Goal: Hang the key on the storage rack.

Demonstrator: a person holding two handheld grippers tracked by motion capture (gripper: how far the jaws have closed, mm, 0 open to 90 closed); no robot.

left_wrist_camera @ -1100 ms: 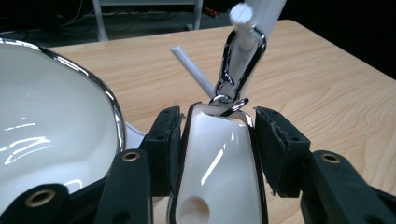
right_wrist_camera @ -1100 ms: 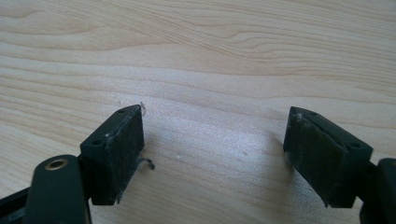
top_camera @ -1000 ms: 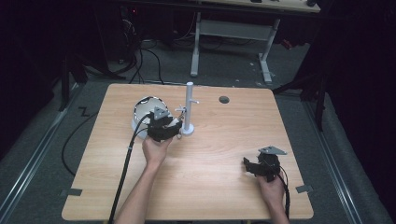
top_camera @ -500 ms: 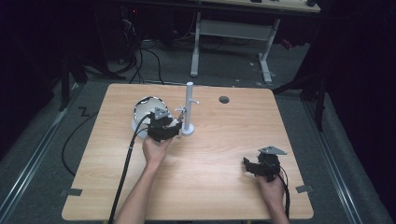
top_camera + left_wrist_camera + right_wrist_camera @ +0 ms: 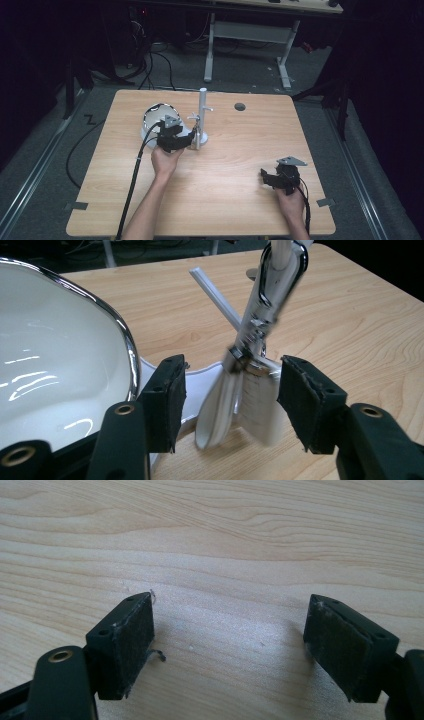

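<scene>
right claw (image 5: 230,645) | jaws spread wide, nothing between them | pads (image 5: 131,647) dark, slightly frayed | hovering close over pale wood-grain desk (image 5: 225,540)

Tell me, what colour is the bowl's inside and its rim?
The bowl is white inside, with a shiny silver rim; the left gripper view shows it best.

Wood table (image 5: 220,200) w/ a round dark hole (image 5: 240,106) near far edge. Grey floor (image 5: 45,165) around it, black cables (image 5: 160,65) behind. A white desk frame (image 5: 250,35) stands farther back, in dark.
</scene>
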